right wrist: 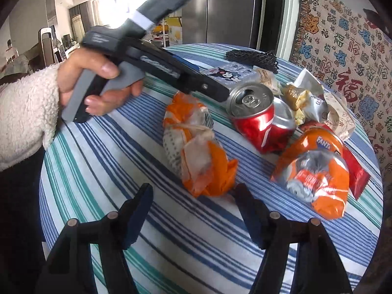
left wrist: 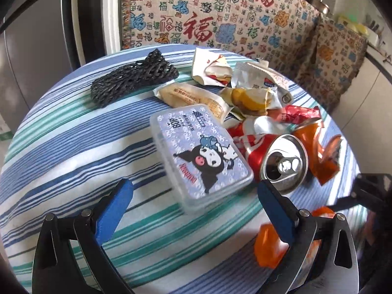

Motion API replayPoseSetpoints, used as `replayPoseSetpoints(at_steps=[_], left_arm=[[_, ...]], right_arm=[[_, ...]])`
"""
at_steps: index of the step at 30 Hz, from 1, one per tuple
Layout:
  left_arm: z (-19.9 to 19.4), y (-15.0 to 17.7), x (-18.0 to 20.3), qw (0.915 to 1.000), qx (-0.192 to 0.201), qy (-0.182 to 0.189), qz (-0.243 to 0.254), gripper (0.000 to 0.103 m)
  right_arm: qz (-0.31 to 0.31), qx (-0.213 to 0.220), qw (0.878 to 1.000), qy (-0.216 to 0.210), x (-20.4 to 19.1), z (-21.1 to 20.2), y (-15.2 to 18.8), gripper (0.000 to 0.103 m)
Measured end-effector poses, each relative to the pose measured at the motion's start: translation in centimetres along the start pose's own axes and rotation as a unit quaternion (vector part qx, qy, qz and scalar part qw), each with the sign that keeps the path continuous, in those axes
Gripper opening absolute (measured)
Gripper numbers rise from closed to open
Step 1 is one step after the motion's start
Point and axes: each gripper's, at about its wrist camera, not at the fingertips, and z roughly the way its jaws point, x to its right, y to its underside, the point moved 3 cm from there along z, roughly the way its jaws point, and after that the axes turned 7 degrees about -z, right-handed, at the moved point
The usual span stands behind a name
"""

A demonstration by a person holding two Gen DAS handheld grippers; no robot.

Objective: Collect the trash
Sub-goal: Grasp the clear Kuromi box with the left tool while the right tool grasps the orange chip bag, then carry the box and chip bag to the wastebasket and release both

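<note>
Trash is lying spread across a round table point(right wrist: 103, 171) that is wearing a blue, green and white striped cloth, with a patterned hanging point(left wrist: 220, 17) covered in red characters standing behind it. Largest among the litter, a clear plastic box point(left wrist: 203, 154) with a cartoon lid is sitting near the middle, its far corner touching a pale snack wrapper point(left wrist: 193, 98). Beside the box, a dented red can point(right wrist: 259, 120) is standing tilted with its open top showing, and a crushed orange can point(right wrist: 316, 171) is lying just to its right. A crumpled orange wrapper point(right wrist: 196, 147) is resting apart from the cans, nearer the table's edge. Farther back, a black mesh net point(left wrist: 132, 78) is lying alone, and torn white and silver wrappers point(left wrist: 254, 83) are piling up against the cans.

The left gripper point(left wrist: 196, 193) is hovering with its blue fingers spread wide on either side of the box's near end, gripping nothing. The right gripper point(right wrist: 193, 196) is also hanging spread and empty, just short of the orange wrapper.
</note>
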Motion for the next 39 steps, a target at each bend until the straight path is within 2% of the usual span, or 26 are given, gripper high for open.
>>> replayPoseSetpoints(at_steps=[4, 5, 7, 8, 9, 11, 16, 20, 21, 22, 23, 25, 27, 29, 34, 38, 39], left_arm=[[1.3, -0.8, 0.4, 0.9995, 0.001, -0.029, -0.012, 0.101], [1.5, -0.9, 0.2, 0.9991, 0.000, -0.038, -0.019, 0.097], [1.3, -1.1, -0.3, 0.9985, 0.007, -0.044, -0.032, 0.080], [1.1, -1.2, -0.6, 0.9986, 0.012, -0.041, -0.031, 0.064], [0.8, -1.1, -0.9, 0.9987, 0.012, -0.039, -0.030, 0.063], [0.0, -0.5, -1.9, 0.9990, 0.012, -0.027, -0.033, 0.063], [-2.6, 1.8, -5.3, 0.9982, 0.002, -0.056, -0.021, 0.063], [-4.3, 3.7, -6.3, 0.9990, -0.010, -0.044, -0.003, 0.063], [-4.5, 3.9, -6.1, 0.9989, -0.008, -0.047, 0.000, 0.063], [-4.5, 4.2, -6.0, 0.9986, -0.006, -0.053, 0.005, 0.063], [-4.5, 4.3, -5.9, 0.9982, -0.004, -0.059, 0.008, 0.064], [-4.5, 4.5, -5.7, 0.9979, 0.001, -0.064, 0.003, 0.073], [-4.1, 4.5, -5.3, 0.9976, -0.001, -0.069, 0.003, 0.084], [-3.8, 4.3, -4.9, 0.9970, -0.002, -0.078, 0.001, 0.087], [-3.6, 3.9, -5.3, 0.9959, 0.002, -0.089, -0.016, 0.083], [-3.9, 3.8, -5.7, 0.9949, 0.013, -0.096, -0.029, 0.064], [-3.9, 3.8, -5.8, 0.9949, 0.013, -0.095, -0.031, 0.064]], right_arm=[[0.011, 0.001, 1.000, 0.007, 0.3, -0.3, 0.5, 0.071], [0.012, 0.002, 1.000, 0.009, 0.2, -0.3, 0.5, 0.071], [0.014, 0.004, 1.000, 0.010, 0.2, -0.1, 0.4, 0.071], [0.014, 0.004, 1.000, 0.011, 0.5, -0.4, 0.4, 0.071], [0.016, 0.005, 1.000, 0.015, 0.3, -0.7, 0.7, 0.071], [0.022, 0.008, 1.000, 0.019, 0.6, -0.7, 0.6, 0.072], [0.027, 0.004, 1.000, 0.009, 1.1, 0.4, -0.8, 0.079], [0.027, 0.006, 1.000, -0.002, 0.8, 1.9, -2.8, 0.080], [0.031, 0.006, 0.999, -0.002, 0.8, 2.2, -3.2, 0.077], [0.036, 0.005, 0.999, 0.002, 0.8, 2.4, -3.6, 0.062], [0.040, 0.000, 0.999, 0.017, 0.6, 2.5, -4.0, 0.059], [0.045, -0.008, 0.998, 0.035, 0.2, 2.7, -4.4, 0.054], [0.063, -0.006, 0.996, 0.055, 0.0, 2.8, -4.4, 0.053], [0.084, -0.004, 0.994, 0.074, 0.0, 3.0, -4.6, 0.051], [0.110, -0.002, 0.990, 0.087, 0.7, 3.4, -4.9, 0.051], [0.122, -0.003, 0.988, 0.093, 1.4, 3.9, -5.5, 0.051], [0.122, -0.003, 0.988, 0.095, 1.3, 3.8, -5.4, 0.050]])
